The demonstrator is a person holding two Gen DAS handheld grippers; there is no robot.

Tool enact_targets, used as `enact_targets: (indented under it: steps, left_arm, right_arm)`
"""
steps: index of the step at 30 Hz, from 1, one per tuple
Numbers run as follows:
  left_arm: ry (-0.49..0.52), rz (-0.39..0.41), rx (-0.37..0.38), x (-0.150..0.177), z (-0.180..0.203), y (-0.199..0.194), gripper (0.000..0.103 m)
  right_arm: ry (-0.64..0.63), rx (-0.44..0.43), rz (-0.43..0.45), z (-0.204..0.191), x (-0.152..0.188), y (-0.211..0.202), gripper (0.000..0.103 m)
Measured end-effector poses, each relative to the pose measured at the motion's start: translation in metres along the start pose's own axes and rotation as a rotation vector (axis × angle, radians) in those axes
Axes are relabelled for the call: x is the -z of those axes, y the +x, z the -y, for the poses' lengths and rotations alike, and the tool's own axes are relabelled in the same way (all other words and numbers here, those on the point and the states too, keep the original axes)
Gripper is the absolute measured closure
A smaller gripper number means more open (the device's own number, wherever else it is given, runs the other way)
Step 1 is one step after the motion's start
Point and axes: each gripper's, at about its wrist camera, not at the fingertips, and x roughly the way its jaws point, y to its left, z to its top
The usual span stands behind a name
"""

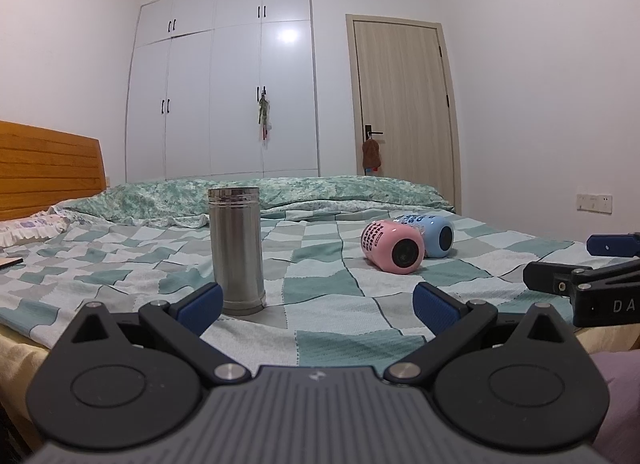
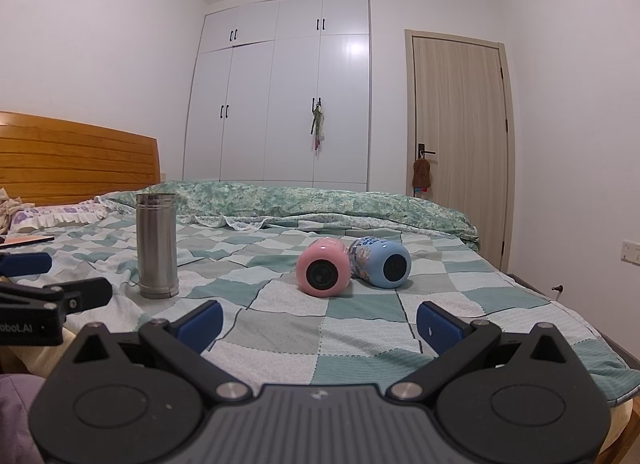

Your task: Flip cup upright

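Both claws, left (image 1: 318, 310) and right (image 2: 319, 328), are spread wide and empty. The pink cup (image 2: 325, 267) lies on its side on the bed (image 2: 360, 328), touching the blue cup (image 2: 380, 262). I'd grip pink mid-body, lift clear of blue, then rotate.

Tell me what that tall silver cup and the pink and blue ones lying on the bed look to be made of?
The tall silver cup looks like brushed stainless steel: grey metallic sheen, shinier bands near the top. The pink cup and the blue cup have smooth, glossy coloured shells with printed graphics, possibly coated metal or plastic; the look leaves that open. The bed cover is a woven checked fabric.
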Motion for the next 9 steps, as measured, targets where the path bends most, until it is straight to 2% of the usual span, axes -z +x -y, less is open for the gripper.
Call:
enact_targets:
  steps: [9]
  left_arm:
    - [-0.013, 0.002, 0.007, 0.0019, -0.0031, -0.0010, 0.000]
  right_arm:
    - [0.001, 0.000, 0.001, -0.0004, -0.0004, -0.0003, 0.000]
